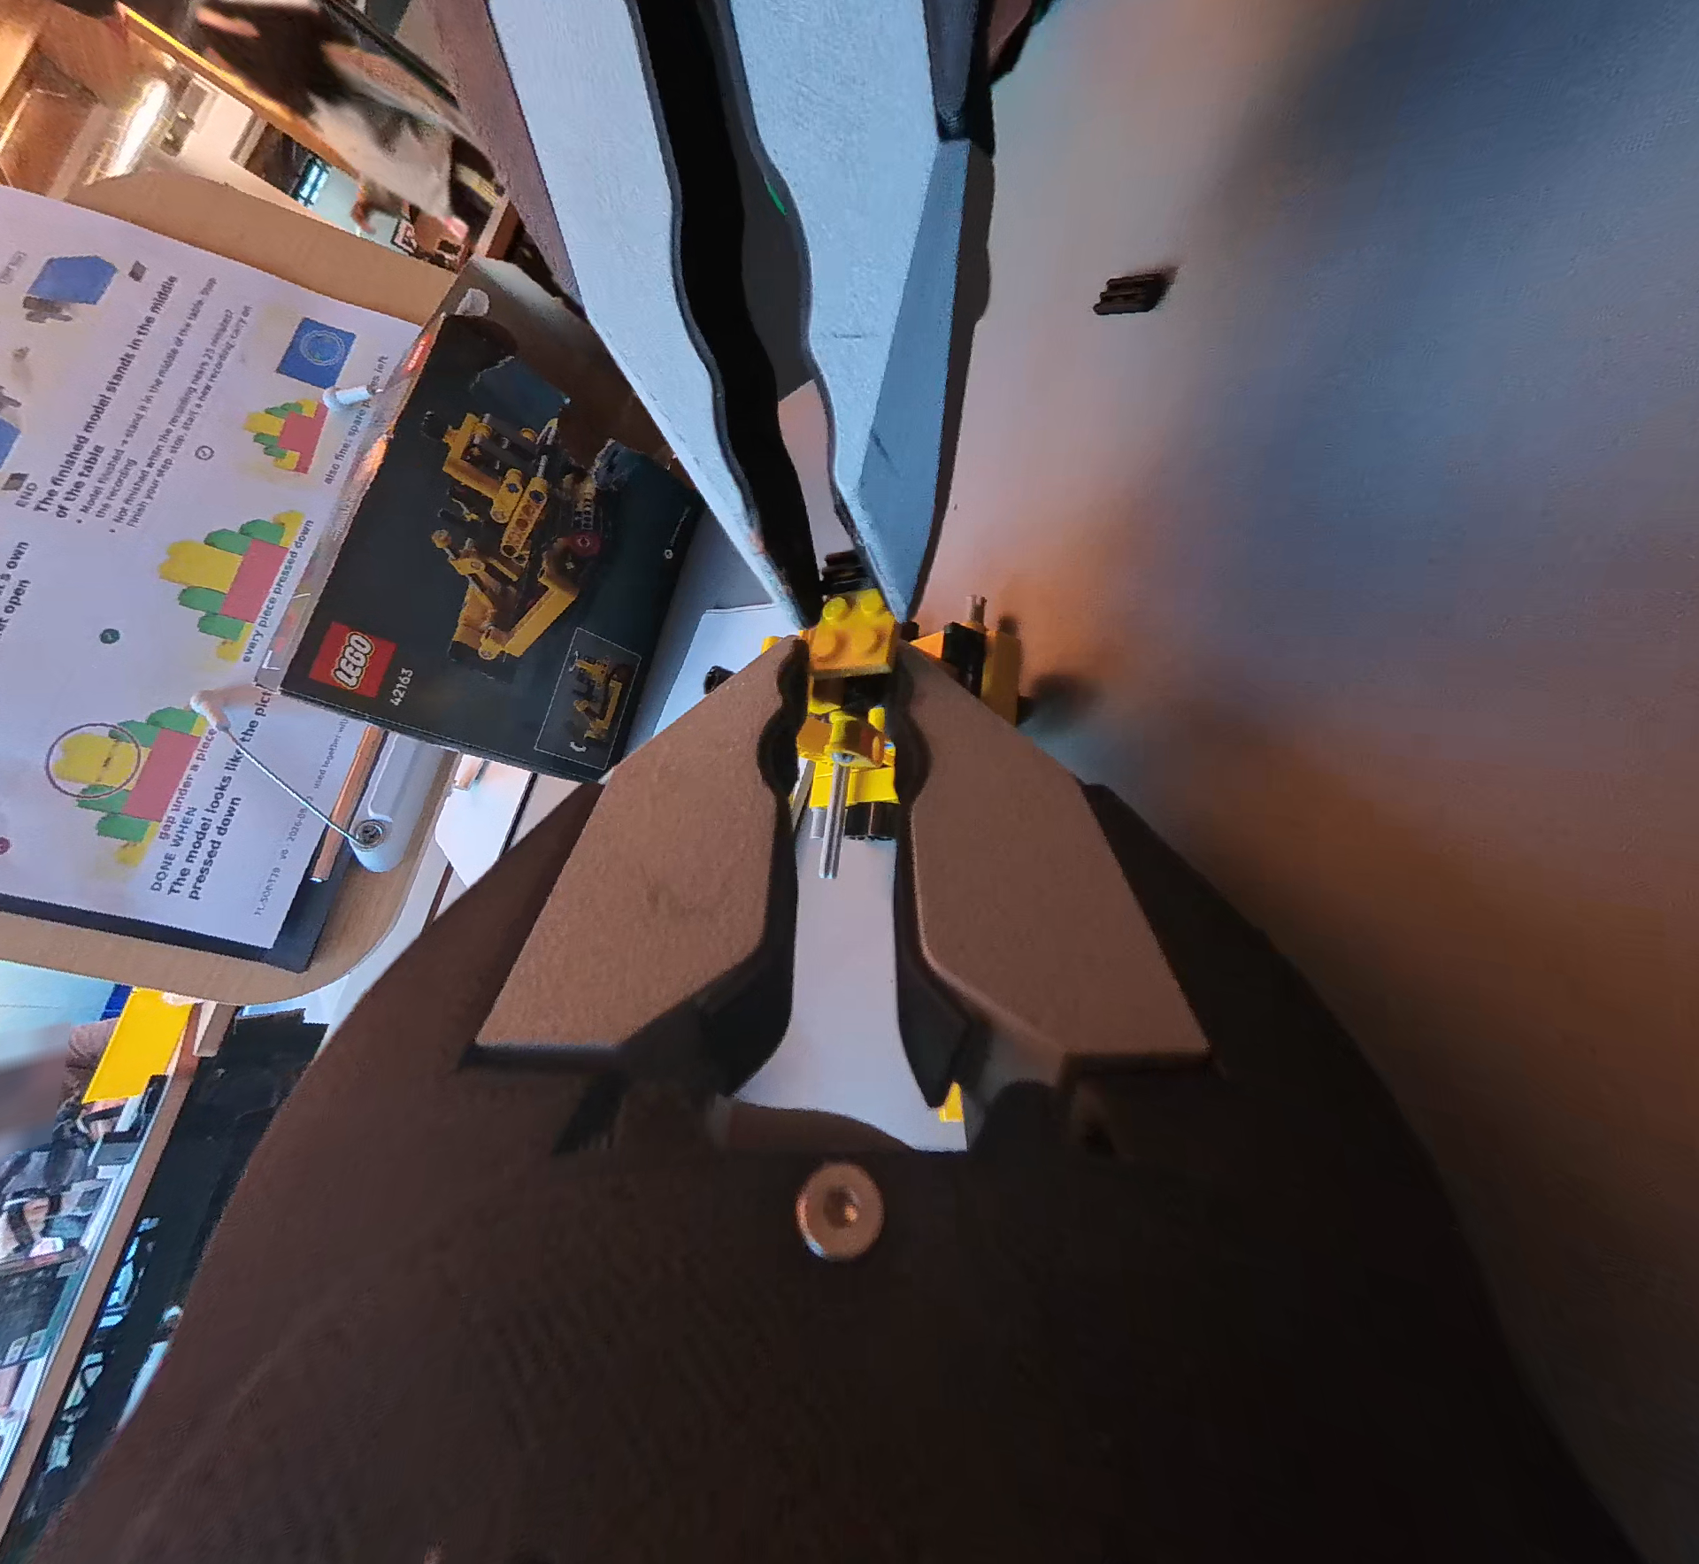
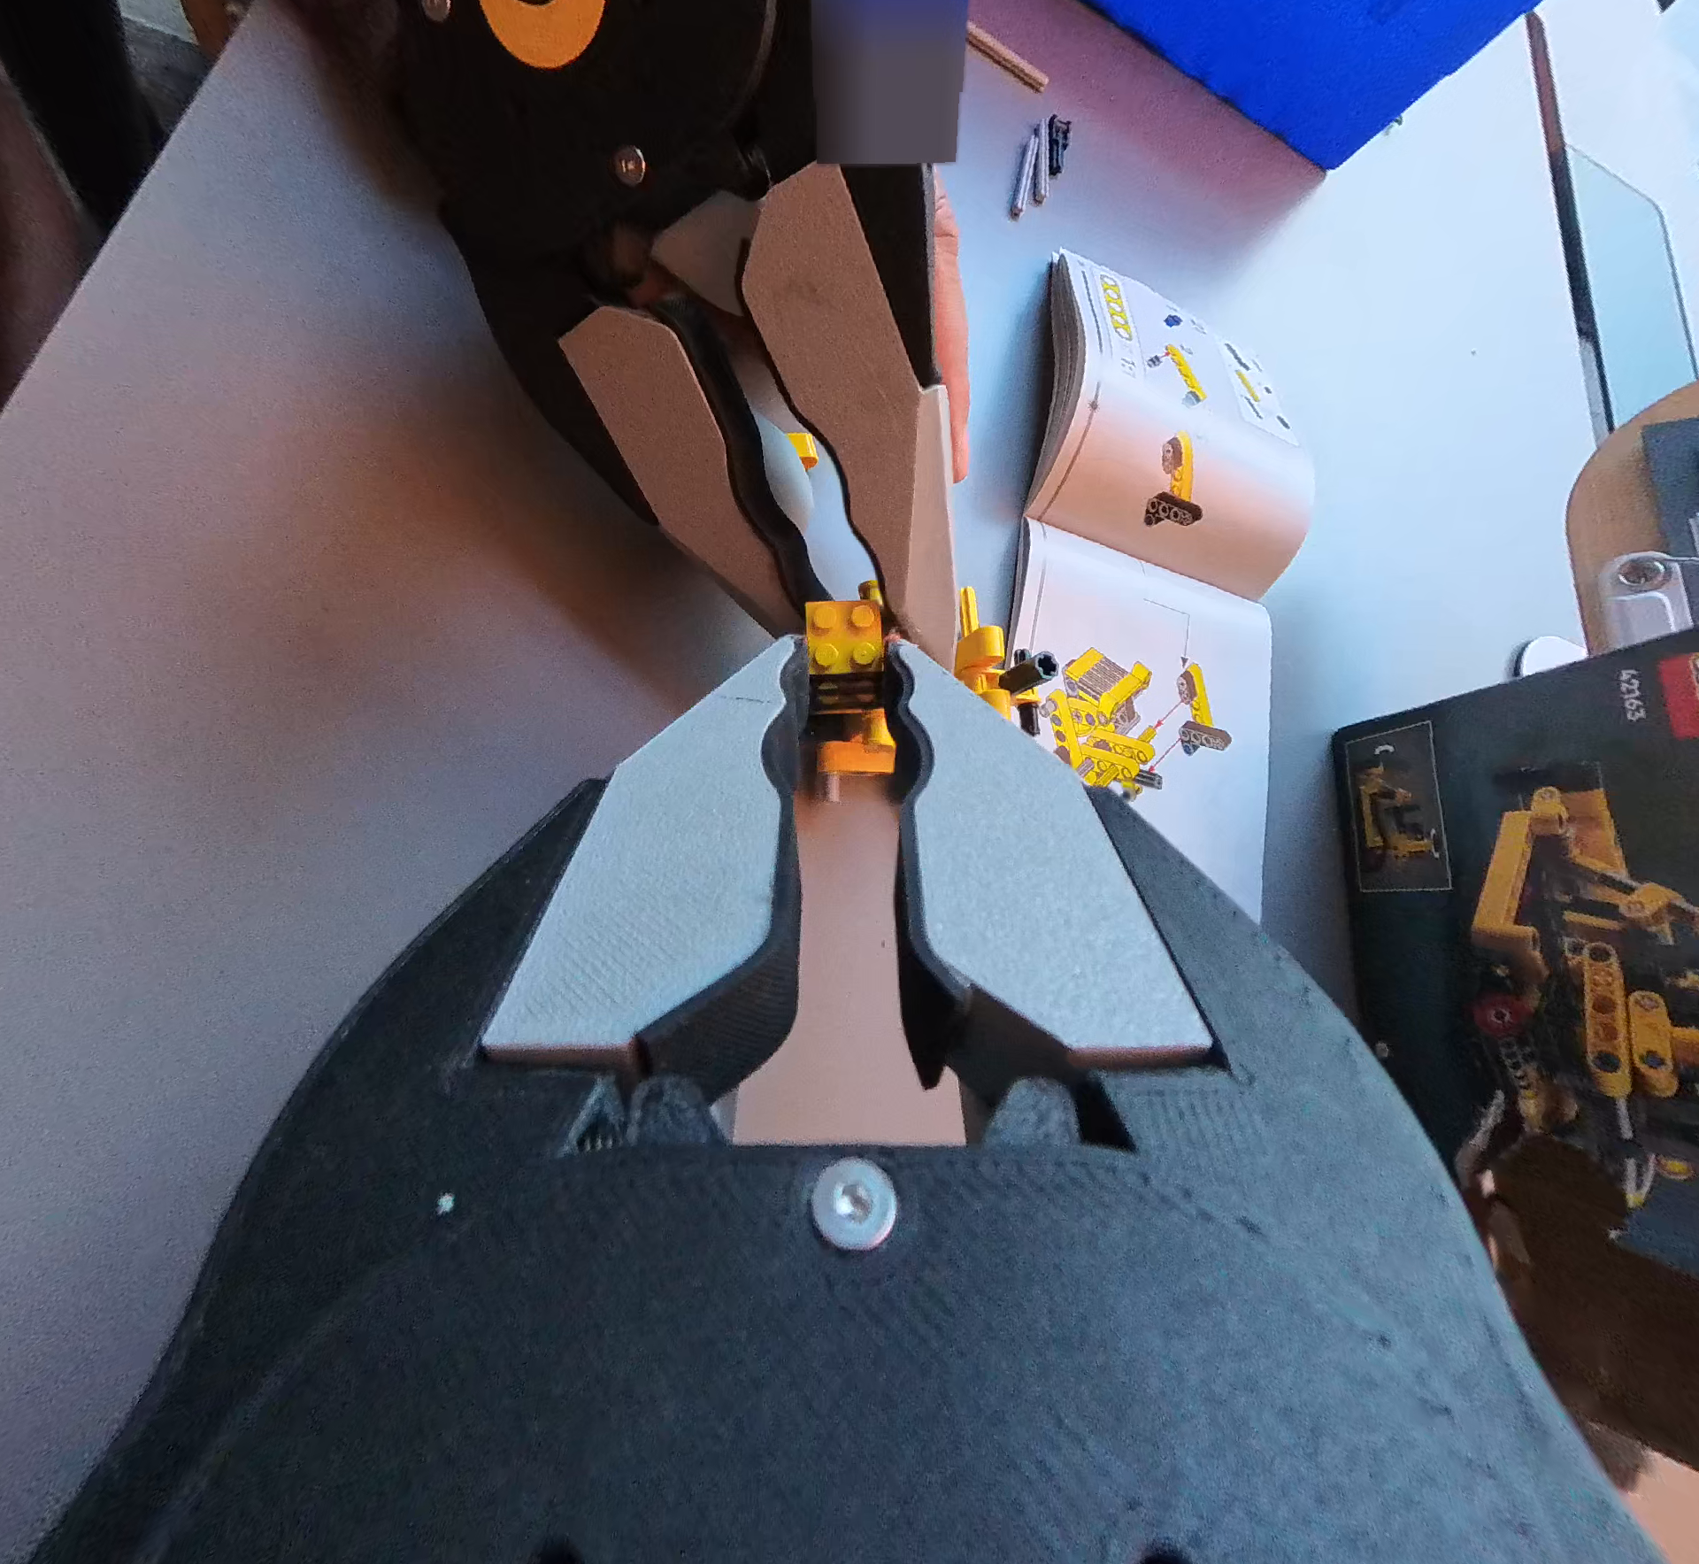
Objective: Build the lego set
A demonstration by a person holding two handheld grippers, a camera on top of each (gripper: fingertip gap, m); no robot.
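The left claw (image 1: 850,674) has matt, finely grained plastic fingers (image 1: 644,904) and a shiny metal screw (image 1: 838,1212) in its body. The right claw (image 2: 848,683) shows the same ridged, printed-looking black plastic with grey matt faces. The lego assembly (image 2: 844,692) is smooth, glossy yellow plastic with a bare metal-looking pin (image 1: 832,830). The worktop (image 2: 322,554) is smooth and matt. The instruction booklet (image 2: 1158,527) is paper with a slight sheen; the box (image 2: 1545,922) is printed card.

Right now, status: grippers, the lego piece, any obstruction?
Left gripper and right gripper both clamped on small yellow-and-black lego assembly, tip to tip. Loose yellow lego parts alongside. Nothing blocking.
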